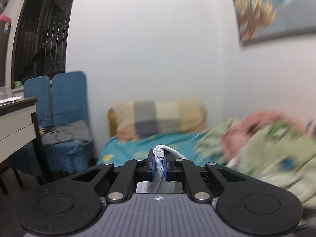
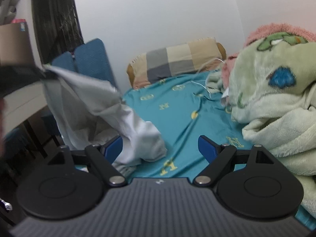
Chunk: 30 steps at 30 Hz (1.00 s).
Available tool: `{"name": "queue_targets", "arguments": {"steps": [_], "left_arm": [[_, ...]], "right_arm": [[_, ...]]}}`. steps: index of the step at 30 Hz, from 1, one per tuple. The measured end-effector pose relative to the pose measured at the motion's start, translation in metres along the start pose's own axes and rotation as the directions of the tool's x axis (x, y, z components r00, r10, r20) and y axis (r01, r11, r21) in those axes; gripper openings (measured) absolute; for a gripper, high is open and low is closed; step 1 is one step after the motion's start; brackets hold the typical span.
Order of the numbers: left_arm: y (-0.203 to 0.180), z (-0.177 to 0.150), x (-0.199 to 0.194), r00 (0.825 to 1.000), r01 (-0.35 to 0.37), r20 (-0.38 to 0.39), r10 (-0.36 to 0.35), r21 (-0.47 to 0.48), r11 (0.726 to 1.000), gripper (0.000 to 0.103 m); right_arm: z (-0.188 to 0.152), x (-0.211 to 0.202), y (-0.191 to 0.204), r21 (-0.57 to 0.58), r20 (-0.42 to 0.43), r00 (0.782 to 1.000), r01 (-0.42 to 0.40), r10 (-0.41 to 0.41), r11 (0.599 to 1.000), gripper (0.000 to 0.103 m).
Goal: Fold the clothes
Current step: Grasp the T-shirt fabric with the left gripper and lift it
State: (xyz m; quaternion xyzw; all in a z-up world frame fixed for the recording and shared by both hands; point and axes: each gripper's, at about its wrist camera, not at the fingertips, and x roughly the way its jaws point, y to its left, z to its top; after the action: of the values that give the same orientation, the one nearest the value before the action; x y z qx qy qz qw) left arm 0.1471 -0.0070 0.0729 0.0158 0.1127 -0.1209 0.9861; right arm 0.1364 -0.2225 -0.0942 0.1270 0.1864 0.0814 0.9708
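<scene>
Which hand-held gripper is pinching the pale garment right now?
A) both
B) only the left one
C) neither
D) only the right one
B. The left hand-held gripper has its blue pads closed on a fold of the pale garment, lifting one end off the teal bedsheet, while the right hand-held gripper stands wide open with nothing between its fingers.

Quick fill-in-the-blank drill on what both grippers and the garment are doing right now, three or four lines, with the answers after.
1. The left gripper is shut on the ____ garment.
2. The right gripper has its jaws ____, with nothing between them.
3. The garment's lower end rests on the ____ bedsheet.
4. The checked pillow leans against the ____ at the bed's far end.

Answers: white; open; teal; wall
</scene>
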Motion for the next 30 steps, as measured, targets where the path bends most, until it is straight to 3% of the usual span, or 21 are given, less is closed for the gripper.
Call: {"name": "queue_targets", "arguments": {"steps": [2, 6, 8, 12, 15, 18, 20, 22, 26, 30], "left_arm": [[-0.003, 0.014, -0.035, 0.998, 0.051, 0.041, -0.049, -0.055, 0.997, 0.008], [0.002, 0.012, -0.079, 0.992, 0.11, 0.076, -0.102, -0.121, 0.987, 0.009], [0.007, -0.003, -0.08, 0.993, 0.104, 0.073, -0.094, -0.136, 0.985, 0.009], [0.033, -0.048, -0.071, 0.995, 0.102, 0.041, -0.094, -0.288, 0.952, 0.009], [0.056, -0.077, -0.053, 0.996, 0.091, 0.016, -0.092, -0.382, 0.92, 0.009], [0.075, -0.098, -0.046, 0.997, 0.075, -0.003, -0.083, -0.389, 0.918, 0.009], [0.087, -0.107, -0.043, 0.998, 0.052, -0.009, -0.06, -0.381, 0.923, 0.009], [0.103, -0.118, -0.042, 0.998, 0.053, -0.006, -0.062, -0.435, 0.899, 0.009], [0.127, -0.133, -0.04, 0.999, 0.014, -0.026, -0.029, -0.469, 0.883, 0.009], [0.139, -0.143, -0.033, 0.996, -0.006, -0.08, -0.04, -0.501, 0.865, 0.009]], "right_arm": [[0.002, -0.009, 0.002, 0.002, 0.026, 0.999, -0.026, 0.026, 1.0, 0.085], [0.005, -0.026, 0.008, 0.013, 0.048, 0.994, -0.094, 0.093, 0.995, 0.085], [0.004, -0.029, 0.014, 0.001, 0.019, 0.993, -0.12, 0.12, 0.993, 0.081], [-0.005, -0.027, 0.032, -0.015, -0.085, 0.98, -0.184, 0.183, 0.983, 0.068], [-0.015, -0.023, 0.047, -0.029, -0.18, 0.957, -0.238, 0.229, 0.971, 0.054], [-0.03, -0.011, 0.062, 0.003, -0.298, 0.913, -0.289, 0.277, 0.957, 0.044], [-0.041, 0.002, 0.075, 0.019, -0.375, 0.882, -0.299, 0.284, 0.954, 0.042], [-0.048, 0.016, 0.086, 0.005, -0.418, 0.869, -0.29, 0.265, 0.957, 0.042], [-0.048, 0.044, 0.092, -0.064, -0.411, 0.905, -0.146, 0.108, 0.987, 0.041], [-0.019, 0.064, 0.075, -0.042, -0.329, 0.944, -0.048, 0.031, 0.998, 0.041]]}}
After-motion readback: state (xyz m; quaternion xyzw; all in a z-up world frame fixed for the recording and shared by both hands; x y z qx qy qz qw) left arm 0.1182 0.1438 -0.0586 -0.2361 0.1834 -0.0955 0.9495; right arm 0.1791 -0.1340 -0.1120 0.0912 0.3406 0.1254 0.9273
